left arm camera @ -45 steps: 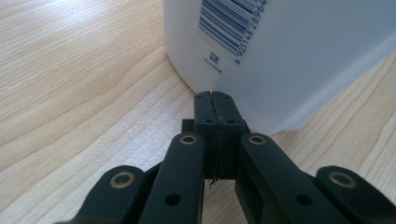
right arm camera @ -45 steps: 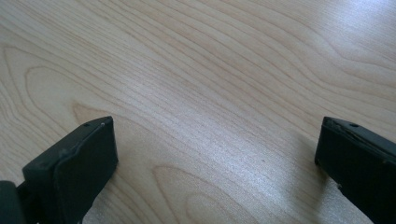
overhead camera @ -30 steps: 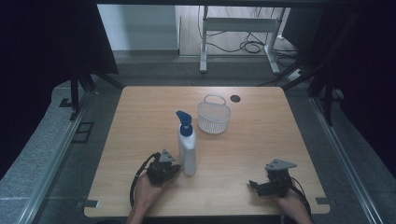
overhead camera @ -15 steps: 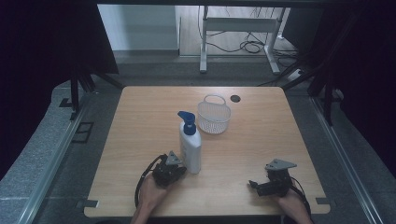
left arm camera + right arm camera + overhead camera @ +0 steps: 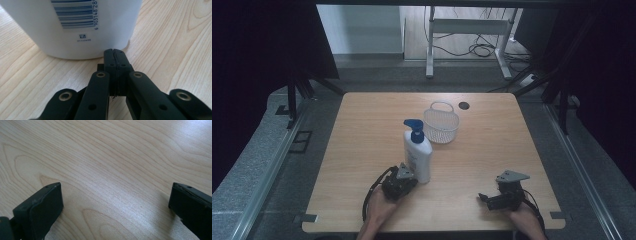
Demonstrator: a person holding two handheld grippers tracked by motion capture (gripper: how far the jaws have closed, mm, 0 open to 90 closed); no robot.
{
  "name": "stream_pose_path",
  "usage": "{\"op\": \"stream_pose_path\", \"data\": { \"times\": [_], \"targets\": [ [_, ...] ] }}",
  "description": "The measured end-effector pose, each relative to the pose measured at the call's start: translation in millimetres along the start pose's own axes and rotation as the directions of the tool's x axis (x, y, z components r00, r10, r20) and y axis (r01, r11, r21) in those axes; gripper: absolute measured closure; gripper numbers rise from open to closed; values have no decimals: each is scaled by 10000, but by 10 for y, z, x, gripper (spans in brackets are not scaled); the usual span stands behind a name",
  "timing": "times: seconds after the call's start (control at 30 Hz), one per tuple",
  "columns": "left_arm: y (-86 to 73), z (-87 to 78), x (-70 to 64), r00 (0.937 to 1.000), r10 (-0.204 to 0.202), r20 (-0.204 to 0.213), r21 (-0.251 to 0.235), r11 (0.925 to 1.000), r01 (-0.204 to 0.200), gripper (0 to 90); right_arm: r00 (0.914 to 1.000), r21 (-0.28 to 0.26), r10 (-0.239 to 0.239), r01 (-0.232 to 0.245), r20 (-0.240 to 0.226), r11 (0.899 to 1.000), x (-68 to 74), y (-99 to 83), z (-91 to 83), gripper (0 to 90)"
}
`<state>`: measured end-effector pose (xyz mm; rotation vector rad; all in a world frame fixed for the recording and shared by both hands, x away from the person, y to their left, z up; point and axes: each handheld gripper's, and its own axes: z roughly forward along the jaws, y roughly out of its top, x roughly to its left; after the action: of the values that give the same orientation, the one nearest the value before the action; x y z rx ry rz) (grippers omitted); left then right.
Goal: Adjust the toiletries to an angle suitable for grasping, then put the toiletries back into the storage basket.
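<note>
Bottle upright | left fingers pressed together at its base | right fingers wide apart

The white bottle bears a barcode numbered "6 903148 28".

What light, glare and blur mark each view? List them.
High view: dim, dark surroundings, the table evenly lit. Left gripper view: bright and sharp; the white bottle casts a thin shadow at its base. Right gripper view: soft sheen on the wood between the jaws, hand-held gripper edges slightly blurred.
</note>
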<state>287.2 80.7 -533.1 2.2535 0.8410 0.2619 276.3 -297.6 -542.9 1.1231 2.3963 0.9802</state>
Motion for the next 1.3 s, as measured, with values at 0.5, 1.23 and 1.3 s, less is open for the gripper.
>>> {"op": "stream_pose_path", "data": {
  "times": [0.5, 1.23, 1.3],
  "targets": [
    [29, -20, -53, 9999, -15, -140, -128, 9999, 13, 785, 10000, -5, -12, 12, -18, 10000, -2, 1, 1, 0],
    [-68, -157, -90, 9985, -514, -197, -13, 9987, 514, 433, 9994, -112, -333, 332, -113, 9994, -2, 16, -56, 42],
    [-80, -168, -86, 9986, -482, -225, 6, 9988, 482, 422, 9994, -147, -337, 335, -126, 9993, -1, 18, -58, 42]
  ]
}}
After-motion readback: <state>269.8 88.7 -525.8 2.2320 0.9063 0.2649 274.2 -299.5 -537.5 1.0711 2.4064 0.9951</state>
